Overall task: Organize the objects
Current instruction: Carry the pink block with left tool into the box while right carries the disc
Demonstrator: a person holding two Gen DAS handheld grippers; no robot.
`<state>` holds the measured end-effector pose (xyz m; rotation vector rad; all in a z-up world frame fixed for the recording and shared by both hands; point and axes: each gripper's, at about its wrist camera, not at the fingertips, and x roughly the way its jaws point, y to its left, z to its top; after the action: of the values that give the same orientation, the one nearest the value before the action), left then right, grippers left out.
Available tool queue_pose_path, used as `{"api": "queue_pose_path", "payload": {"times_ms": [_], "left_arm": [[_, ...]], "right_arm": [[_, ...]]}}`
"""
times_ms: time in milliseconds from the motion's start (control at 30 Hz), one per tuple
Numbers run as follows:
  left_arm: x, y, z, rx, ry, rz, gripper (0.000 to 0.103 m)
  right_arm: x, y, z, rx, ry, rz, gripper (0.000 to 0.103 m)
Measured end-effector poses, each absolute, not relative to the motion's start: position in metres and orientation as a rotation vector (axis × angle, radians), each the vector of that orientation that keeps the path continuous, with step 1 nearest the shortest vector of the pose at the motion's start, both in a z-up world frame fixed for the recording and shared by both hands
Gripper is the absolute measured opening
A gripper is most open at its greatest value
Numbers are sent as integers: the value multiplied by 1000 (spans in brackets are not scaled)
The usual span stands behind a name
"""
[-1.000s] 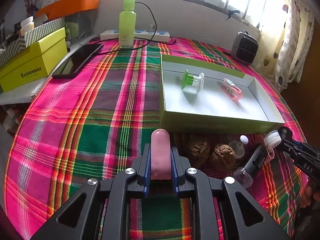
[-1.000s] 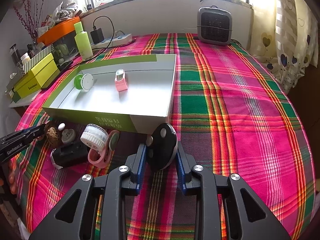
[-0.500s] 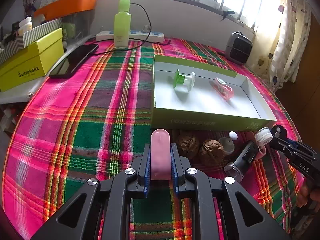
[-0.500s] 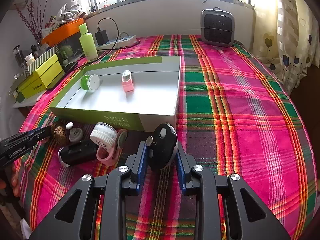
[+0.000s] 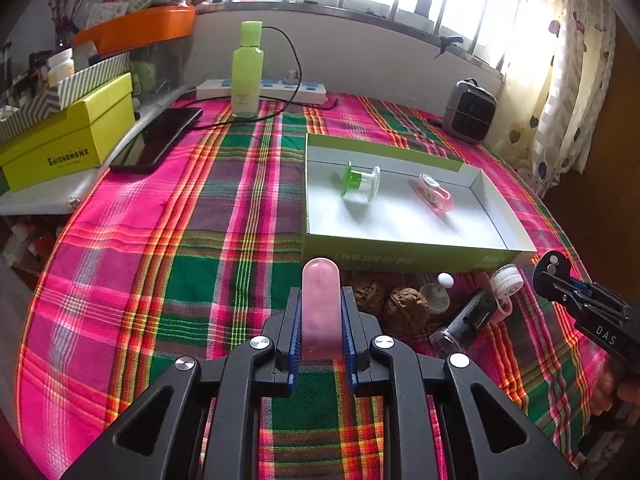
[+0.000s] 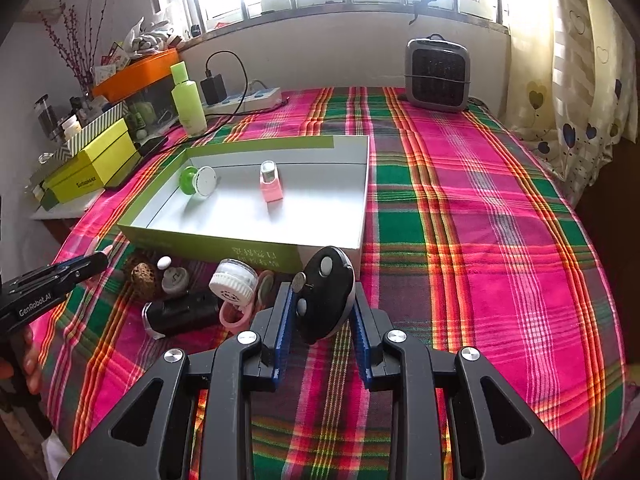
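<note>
the left gripper [image 5: 321, 312] is clamped on a rounded pink tube [image 5: 320, 308] that sticks up past its fingertips, held above the plaid cloth [image 5: 168, 264] just short of the near wall of the green box [image 5: 420, 258]. the right gripper [image 6: 323, 304] grips a black disc [image 6: 326, 296] with small silver studs, at the box's near right corner.

the box is open-topped with low walls; inside lie a green and white spool [image 5: 360, 178] on its side and a pink clip [image 5: 436, 194], well apart, with bare white floor around both. between the box's near wall and the grippers sits a tight cluster: two walnuts [image 5: 406, 304], a small grey cap [image 6: 175, 279], a white ribbed cap [image 6: 234, 282] and a dark bottle [image 6: 180, 314] on its side. the cloth to the right of the box is free as far as the small heater [image 6: 438, 74]; to the left it runs clear to a phone [image 5: 158, 142] and a yellow box [image 5: 68, 136] at the table edge.

what the pink ring under the white cap belongs to is hard to tell. each gripper's handle is cut off at the frame's bottom, and only fingertips of the hand holding it show in the other view.
</note>
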<state>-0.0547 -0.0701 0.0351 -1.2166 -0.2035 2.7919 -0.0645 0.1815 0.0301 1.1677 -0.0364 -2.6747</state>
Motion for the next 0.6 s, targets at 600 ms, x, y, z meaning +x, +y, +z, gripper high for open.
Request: {"api": "queue_pose_path", "payload": {"times_ms": [600], "left_arm": [[-72, -45, 56, -1161, -175, 2735, 16]], "right_arm": [[-76, 178, 54, 1102, -28, -2668, 28]]}}
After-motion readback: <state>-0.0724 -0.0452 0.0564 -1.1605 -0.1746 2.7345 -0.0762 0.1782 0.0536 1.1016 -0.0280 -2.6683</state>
